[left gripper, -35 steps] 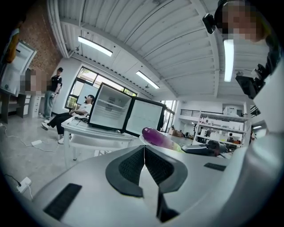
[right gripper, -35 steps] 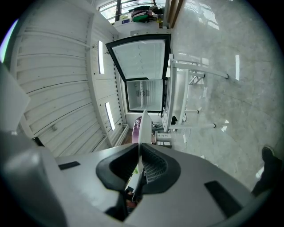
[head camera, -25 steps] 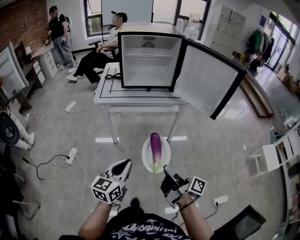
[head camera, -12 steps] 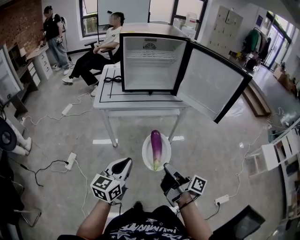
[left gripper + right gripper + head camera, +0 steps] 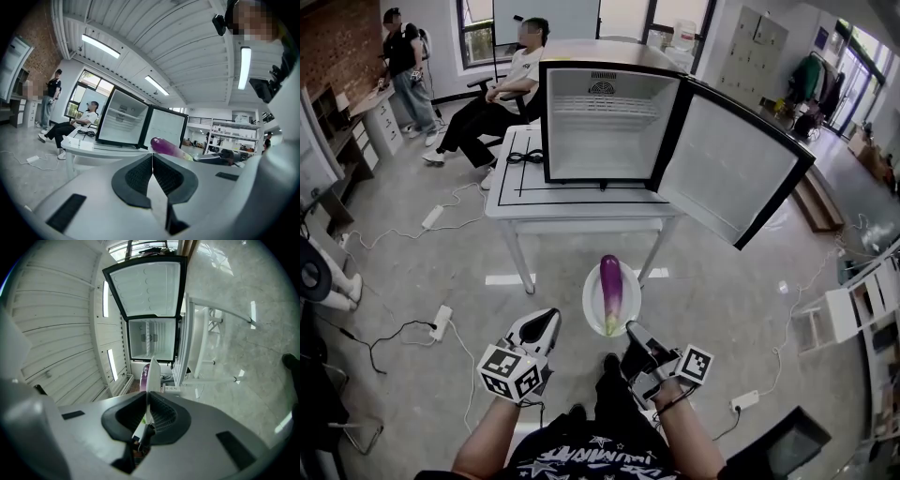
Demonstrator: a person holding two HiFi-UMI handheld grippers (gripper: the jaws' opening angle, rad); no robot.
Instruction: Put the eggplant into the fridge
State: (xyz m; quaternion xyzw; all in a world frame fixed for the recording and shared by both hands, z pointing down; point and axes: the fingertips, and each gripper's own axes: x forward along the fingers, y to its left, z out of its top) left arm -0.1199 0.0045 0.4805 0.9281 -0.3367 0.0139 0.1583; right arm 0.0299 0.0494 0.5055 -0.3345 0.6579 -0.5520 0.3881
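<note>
A purple eggplant lies on a white plate that is held in the air in front of the table. My right gripper is shut on the plate's near rim. In the right gripper view the plate runs edge-on out of the jaws, with the eggplant just behind it. My left gripper hangs left of the plate, shut and empty; the eggplant shows beyond its tips. The small fridge stands on the white table, door swung wide to the right, inside empty.
Two people are at the back left, one seated beside the table, one standing. Cables and power strips lie on the floor to the left. A black cable rests on the table's left part. Shelves stand at the right.
The view has moved a little closer to the table and fridge. The plate with the eggplant stays in my right gripper; both grippers keep their pose.
</note>
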